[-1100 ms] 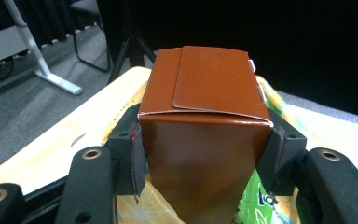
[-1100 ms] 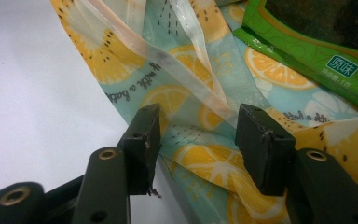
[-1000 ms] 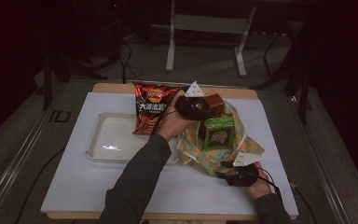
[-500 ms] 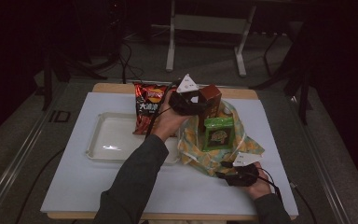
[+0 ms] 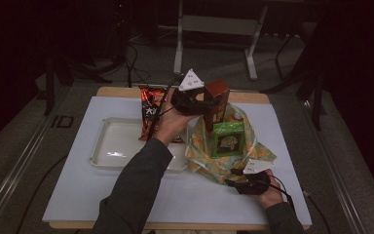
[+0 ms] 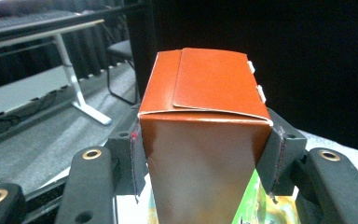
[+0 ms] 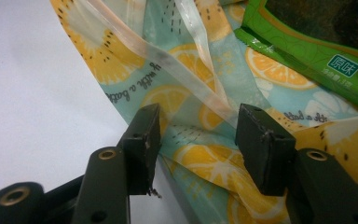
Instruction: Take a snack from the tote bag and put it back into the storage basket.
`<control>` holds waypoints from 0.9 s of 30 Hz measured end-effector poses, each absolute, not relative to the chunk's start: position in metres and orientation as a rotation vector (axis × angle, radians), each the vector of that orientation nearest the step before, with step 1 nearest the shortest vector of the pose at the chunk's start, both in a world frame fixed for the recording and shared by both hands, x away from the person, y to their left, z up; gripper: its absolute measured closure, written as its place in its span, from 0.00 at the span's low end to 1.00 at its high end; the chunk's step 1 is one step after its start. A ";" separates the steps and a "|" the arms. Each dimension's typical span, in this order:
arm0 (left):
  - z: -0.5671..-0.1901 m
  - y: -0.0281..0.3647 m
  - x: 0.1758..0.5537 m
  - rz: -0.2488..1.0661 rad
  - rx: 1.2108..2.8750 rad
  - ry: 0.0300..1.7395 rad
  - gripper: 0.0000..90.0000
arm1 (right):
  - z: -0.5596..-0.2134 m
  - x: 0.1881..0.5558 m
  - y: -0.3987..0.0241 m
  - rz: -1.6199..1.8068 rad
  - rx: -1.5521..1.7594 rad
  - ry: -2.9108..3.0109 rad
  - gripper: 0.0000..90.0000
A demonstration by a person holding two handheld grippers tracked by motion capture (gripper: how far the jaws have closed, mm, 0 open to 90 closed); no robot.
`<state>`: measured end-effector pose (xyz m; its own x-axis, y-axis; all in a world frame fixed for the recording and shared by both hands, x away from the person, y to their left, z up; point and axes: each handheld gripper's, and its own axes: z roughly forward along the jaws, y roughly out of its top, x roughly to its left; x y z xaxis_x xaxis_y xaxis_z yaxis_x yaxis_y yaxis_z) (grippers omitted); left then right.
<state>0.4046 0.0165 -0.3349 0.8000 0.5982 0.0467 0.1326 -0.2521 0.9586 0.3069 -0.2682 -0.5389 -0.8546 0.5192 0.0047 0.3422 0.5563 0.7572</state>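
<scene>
A brown carton (image 5: 217,99) hangs upright above a lemon-print bag (image 5: 202,157), with my left gripper (image 5: 210,104) shut on its sides. In the left gripper view the pads press both flanks of the carton (image 6: 205,140) just under its folded top. A green packet (image 5: 228,140) stands in the bag's mouth. At the bag's near edge, my right gripper (image 5: 234,179) rests low on the table. Its jaws (image 7: 198,140) stand apart over the bag's fabric (image 7: 205,163), and the green packet (image 7: 307,60) lies beyond them.
A red snack bag (image 5: 151,111) stands behind a shallow white tray (image 5: 108,151) on the left of the white table top (image 5: 126,200). Desk legs and cables crowd the dark floor beyond the table's far edge.
My left gripper has lifted the brown carton higher above the bag. The right gripper has stayed at the bag's near edge.
</scene>
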 end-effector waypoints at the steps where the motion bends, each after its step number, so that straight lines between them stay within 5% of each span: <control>1: -0.333 0.018 0.404 0.492 1.796 0.561 0.47 | -0.539 0.307 -0.268 1.180 0.723 2.572 0.55; 27: -0.305 0.057 0.377 0.454 1.757 0.556 0.47 | -0.539 0.307 -0.268 1.180 0.723 2.574 0.55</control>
